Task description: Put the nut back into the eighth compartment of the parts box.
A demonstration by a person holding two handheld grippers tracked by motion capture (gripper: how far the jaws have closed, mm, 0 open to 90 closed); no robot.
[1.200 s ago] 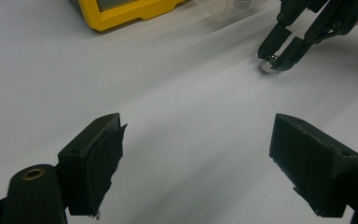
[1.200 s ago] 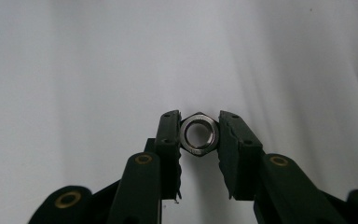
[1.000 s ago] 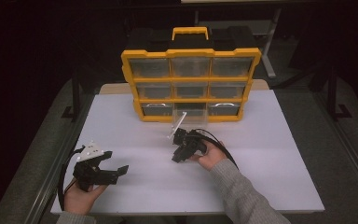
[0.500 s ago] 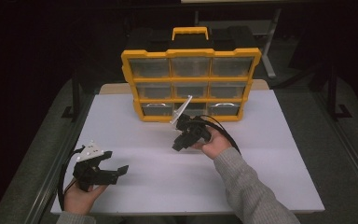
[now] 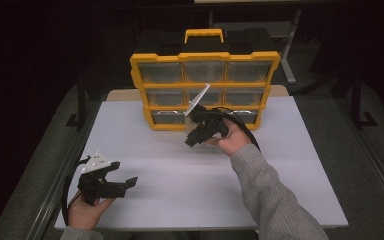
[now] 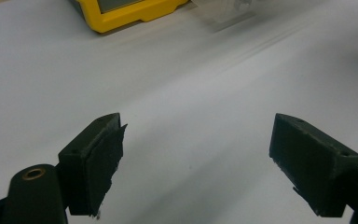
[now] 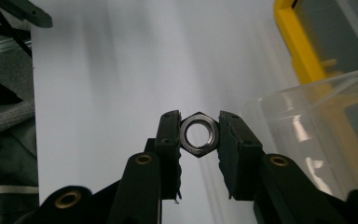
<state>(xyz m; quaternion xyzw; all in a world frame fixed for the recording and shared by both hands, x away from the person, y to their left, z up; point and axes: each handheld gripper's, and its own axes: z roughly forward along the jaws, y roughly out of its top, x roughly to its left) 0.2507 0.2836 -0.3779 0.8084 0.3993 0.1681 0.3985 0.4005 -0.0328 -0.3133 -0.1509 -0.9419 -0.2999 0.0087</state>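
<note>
Clamped between the two black jaws of the right gripper (image 7: pixel 199 135) is a hex nut (image 7: pixel 199 134): the pads press on two of its opposite flat sides, and its round bore faces the right gripper view, so the white table (image 7: pixel 121 70) shows through the hole. It is bare grey metal, six-cornered, with a dull shine on the face and a bevelled ring round the bore. In the high view the right gripper (image 5: pixel 194 138) hangs above the table just in front of the bottom row of the organizer (image 5: pixel 205 59), with the nut too small to make out there.

That organizer is the largest thing on the table, a yellow-framed case with a yellow carrying handle, standing upright at the far edge. Its front shows three rows of three clear compartments; what lies inside them cannot be told. A clear plastic bin (image 7: pixel 317 135) sits on the table just beside the right gripper, close to the yellow frame; its contents cannot be made out through the glare.

Near the front left corner, the left gripper (image 5: pixel 124 184) rests low over the table, jaws wide apart with nothing between them.
</note>
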